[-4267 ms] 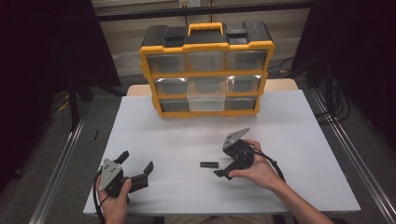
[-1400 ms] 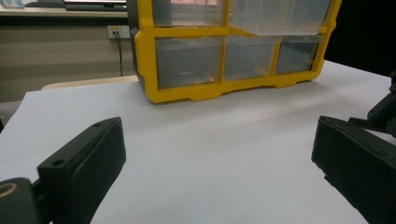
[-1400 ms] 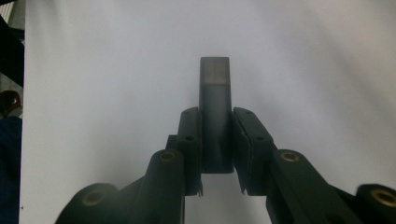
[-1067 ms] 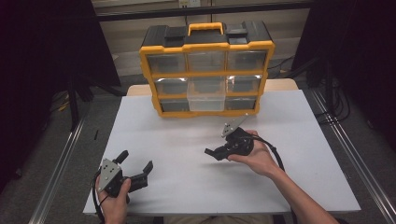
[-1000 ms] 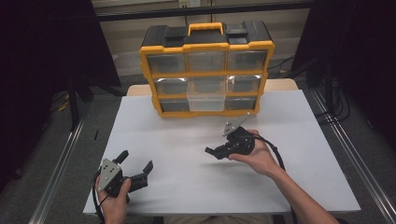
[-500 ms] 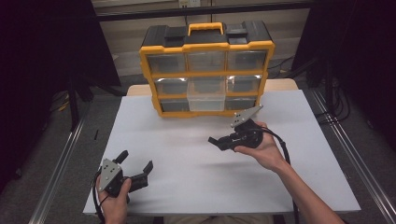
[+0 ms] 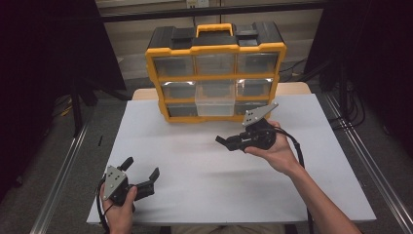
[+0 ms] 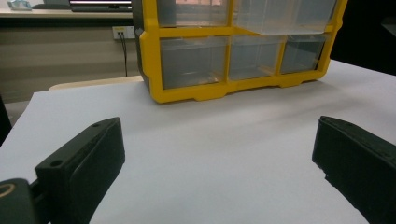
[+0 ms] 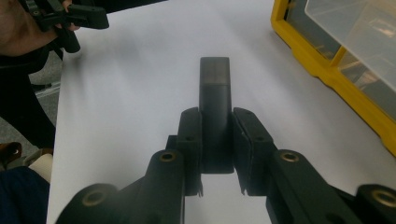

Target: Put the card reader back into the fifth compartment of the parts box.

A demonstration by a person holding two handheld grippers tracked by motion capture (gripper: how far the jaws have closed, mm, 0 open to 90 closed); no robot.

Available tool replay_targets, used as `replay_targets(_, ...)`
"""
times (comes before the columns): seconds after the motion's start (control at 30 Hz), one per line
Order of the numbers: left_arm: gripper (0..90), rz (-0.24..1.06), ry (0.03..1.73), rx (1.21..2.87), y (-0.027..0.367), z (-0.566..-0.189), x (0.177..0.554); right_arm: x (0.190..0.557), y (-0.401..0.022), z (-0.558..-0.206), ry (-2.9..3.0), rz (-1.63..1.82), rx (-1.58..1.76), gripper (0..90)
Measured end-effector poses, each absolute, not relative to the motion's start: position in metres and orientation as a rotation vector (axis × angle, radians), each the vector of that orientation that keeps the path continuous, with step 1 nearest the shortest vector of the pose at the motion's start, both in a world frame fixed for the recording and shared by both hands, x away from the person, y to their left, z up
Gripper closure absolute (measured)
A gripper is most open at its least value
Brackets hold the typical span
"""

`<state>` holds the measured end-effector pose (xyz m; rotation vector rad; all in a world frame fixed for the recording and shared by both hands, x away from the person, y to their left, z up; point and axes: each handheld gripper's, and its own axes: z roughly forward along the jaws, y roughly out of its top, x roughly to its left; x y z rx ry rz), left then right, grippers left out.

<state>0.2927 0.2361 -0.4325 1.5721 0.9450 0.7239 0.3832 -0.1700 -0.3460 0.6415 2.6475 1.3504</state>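
Black block [image 9: 215,100], oblong and dark, sits clamped between the jaws of my right tool [image 7: 233,142]; in the right tool's own view it sticks straight out past the jaw tips, above the white worktop [image 7: 204,175]. What the block is made of I cannot tell, perhaps plastic. In the high view my right hand [image 7: 272,148] holds that tool raised over the worktop, just in front of the yellow organiser case [image 7: 214,73], jaws pointing toward my left.

Case stands upright at the far edge of the worktop, black top, yellow handle, three rows of clear drawers. Middle drawer [image 7: 214,100] of the centre row juts forward of the others; its contents cannot be made out.

Left tool [image 7: 141,176] rests near the front left corner of the worktop in my left hand [image 7: 119,209], jaws spread wide with nothing between them. Left gripper view: the two black jaws well apart, bare white worktop between, lower rows of the case beyond.

The two tools are well apart
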Motion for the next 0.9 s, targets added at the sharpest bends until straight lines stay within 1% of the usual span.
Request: replay_targets(0.9, 2.6, 0.720, 0.946, 1.558, 0.237, -0.432, 0.292, 0.399, -0.171, -0.298, 2.562, 1.394, 0.633, 73.7)
